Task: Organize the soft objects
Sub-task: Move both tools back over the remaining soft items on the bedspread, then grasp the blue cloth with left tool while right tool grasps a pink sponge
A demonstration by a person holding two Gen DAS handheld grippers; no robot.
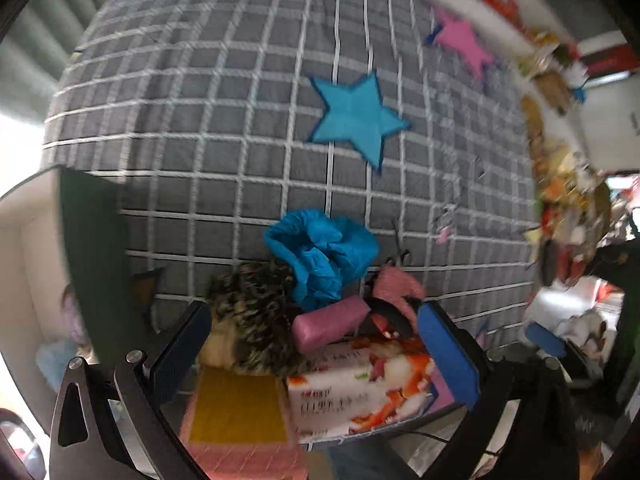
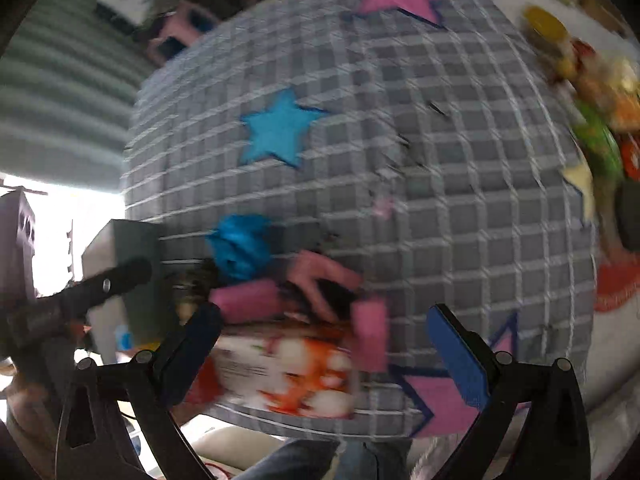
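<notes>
1. The left gripper (image 1: 316, 344) stands wide open and grips nothing; between its fingers sits a pile of soft things at the near edge of the grey checked bedspread (image 1: 224, 128): a tissue pack (image 1: 360, 392), a spiky brown plush (image 1: 256, 320), a pink roll (image 1: 332, 326), and a crumpled blue cloth (image 1: 320, 256) just behind.
2. The right gripper (image 2: 324, 354) is also wide open and empty; the tissue pack (image 2: 288, 376) lies by its left finger; this view is blurred.

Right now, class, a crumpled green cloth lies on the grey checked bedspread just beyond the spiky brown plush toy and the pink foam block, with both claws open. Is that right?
Not quite: the crumpled cloth is blue, not green, as the left wrist view shows. It does lie on the grey checked bedspread, just beyond the spiky brown plush toy and pink foam block, with the left claw and right claw open.
</notes>
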